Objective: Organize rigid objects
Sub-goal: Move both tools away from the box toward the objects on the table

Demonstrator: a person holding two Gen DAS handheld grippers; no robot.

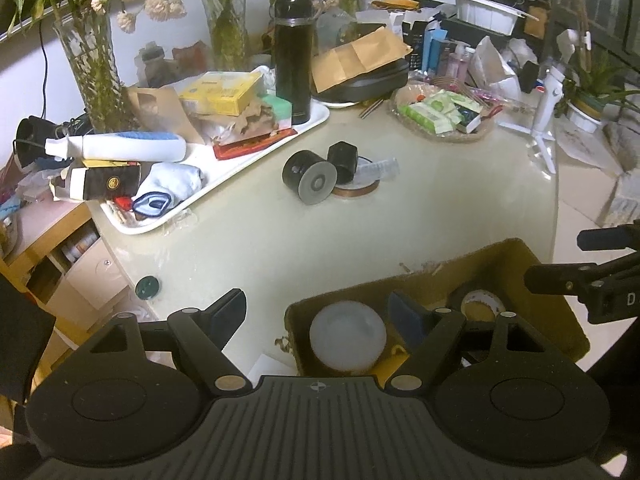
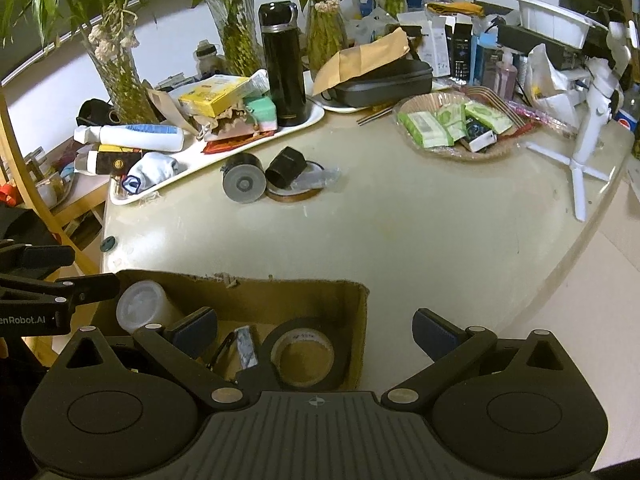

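Note:
A brown cardboard box [image 1: 500, 264] sits at the near edge of the table. It holds a white round container [image 1: 348, 336], a black tape roll [image 1: 480, 304], a pen and a small foil packet [image 2: 245, 346]. My left gripper [image 1: 316, 314] is open, one finger inside the box and the other outside its left wall. My right gripper [image 2: 316, 330] is open wide across the box's right wall [image 2: 360, 320], above the tape roll [image 2: 304, 356]. Farther out on the table lie a black cylinder with a grey end [image 1: 308, 178] and a black hexagonal piece [image 1: 342, 160].
A white tray [image 1: 316, 120] of clutter with a tall black flask [image 1: 293, 60] stands at the left rear. Glass vases with plants line the back. A woven basket [image 1: 440, 136] of green packets and a white tripod [image 2: 584, 152] stand on the right. A copper-coloured ring [image 1: 356, 191] lies by the cylinder.

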